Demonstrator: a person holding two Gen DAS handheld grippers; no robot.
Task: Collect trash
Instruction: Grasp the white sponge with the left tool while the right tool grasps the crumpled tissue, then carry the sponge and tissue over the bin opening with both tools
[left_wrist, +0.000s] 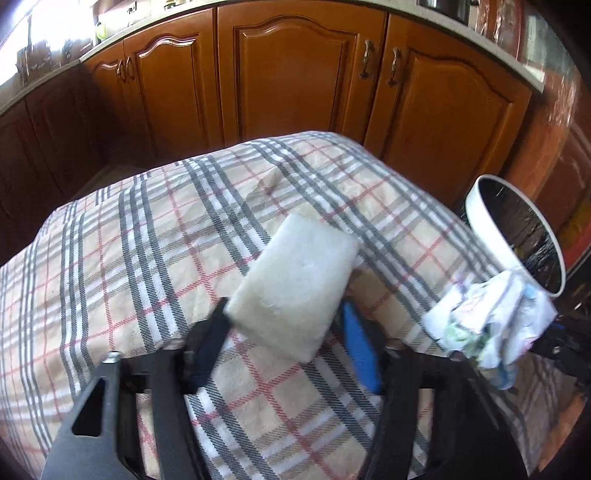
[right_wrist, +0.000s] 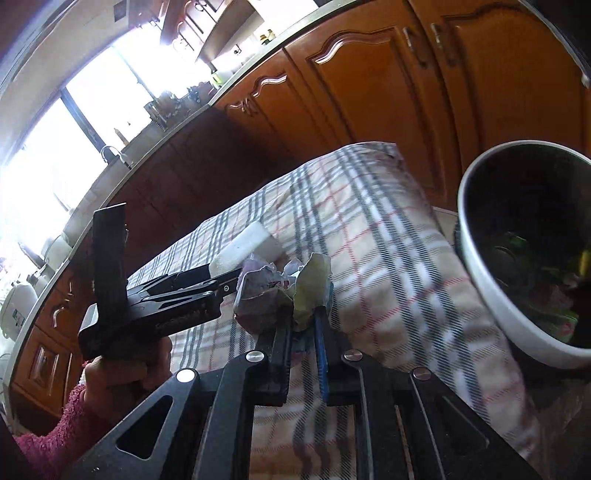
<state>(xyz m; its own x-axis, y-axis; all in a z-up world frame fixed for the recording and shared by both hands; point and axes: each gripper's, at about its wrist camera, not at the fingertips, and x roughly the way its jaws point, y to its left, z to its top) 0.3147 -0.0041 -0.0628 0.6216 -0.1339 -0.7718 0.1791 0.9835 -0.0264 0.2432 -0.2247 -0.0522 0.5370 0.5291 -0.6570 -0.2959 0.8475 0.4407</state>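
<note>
Two grippers work above the plaid-clothed counter (left_wrist: 129, 251): the left gripper (left_wrist: 284, 317) pinches a white foam block (left_wrist: 295, 280), the right gripper (right_wrist: 301, 317) pinches crumpled paper (right_wrist: 284, 288) beside the white bin (right_wrist: 491, 295), whose dark inside holds colourful scraps (right_wrist: 546, 291).

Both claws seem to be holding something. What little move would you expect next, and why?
Probably the right gripper carries its crumpled paper on over the white bin and lets go: the bin's open mouth sits just to its right, with trash already inside. The left gripper, holding the white sponge, would likely follow.
</note>
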